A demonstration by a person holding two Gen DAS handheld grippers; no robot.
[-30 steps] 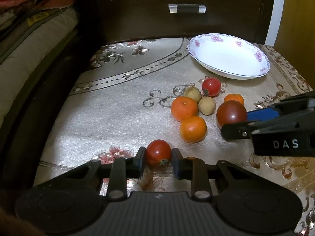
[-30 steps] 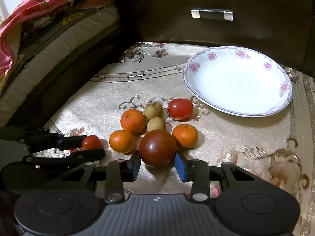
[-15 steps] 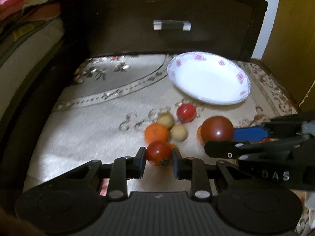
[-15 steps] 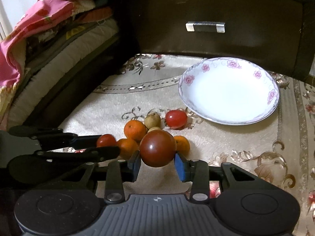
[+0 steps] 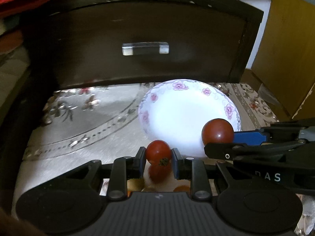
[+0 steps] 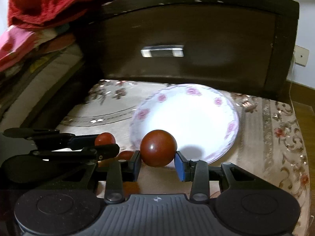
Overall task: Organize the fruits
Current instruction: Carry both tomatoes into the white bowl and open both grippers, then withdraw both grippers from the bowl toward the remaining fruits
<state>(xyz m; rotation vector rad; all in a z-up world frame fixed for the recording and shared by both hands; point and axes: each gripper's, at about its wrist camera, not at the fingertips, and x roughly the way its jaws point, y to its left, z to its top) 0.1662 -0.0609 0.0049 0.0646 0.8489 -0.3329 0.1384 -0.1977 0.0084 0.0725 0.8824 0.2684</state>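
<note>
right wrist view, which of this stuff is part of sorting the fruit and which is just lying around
Part of the job:
- large dark tomato, held in the right tool
- small red tomato, held in the left tool
- flowered white plate

Just lying about:
- red cloth
- dark drawer front
- patterned table cloth

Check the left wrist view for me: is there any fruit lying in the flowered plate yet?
No, the flowered plate shows only bare white; the small tomato and the dark tomato are both clamped in grippers.

Plate (image 5: 189,118) on cloth (image 5: 88,137), before drawer (image 5: 145,45)
</note>
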